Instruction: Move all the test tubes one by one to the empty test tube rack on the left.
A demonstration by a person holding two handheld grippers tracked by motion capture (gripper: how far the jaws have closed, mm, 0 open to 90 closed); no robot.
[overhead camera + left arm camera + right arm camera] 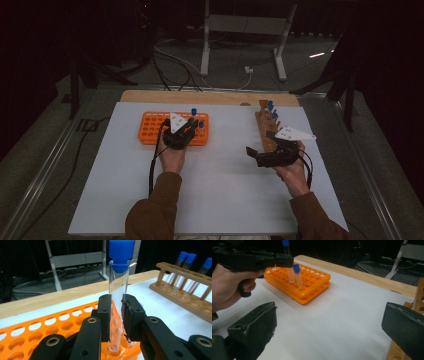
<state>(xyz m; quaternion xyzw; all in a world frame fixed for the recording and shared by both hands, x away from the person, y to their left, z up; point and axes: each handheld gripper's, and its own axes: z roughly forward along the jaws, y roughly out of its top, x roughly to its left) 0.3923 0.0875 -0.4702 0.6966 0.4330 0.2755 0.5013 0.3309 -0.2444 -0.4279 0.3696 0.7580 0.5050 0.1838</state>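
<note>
Left gripper (pixel 116 315) clamped on clear glass test tube with blue cap (pixel 118 290), base entering hole at corner of orange plastic perforated rack (pixel 50 327) | right gripper (pixel 329 332) wide apart beside wooden tube stand (pixel 266 127) | next: likely seat tube, release.

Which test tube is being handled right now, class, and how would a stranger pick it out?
Find the orange rack on the white table's left. Two blue-capped tubes stand at its right end. The handled tube is clamped upright in the left gripper; its neighbour stands free, leaning.
</note>
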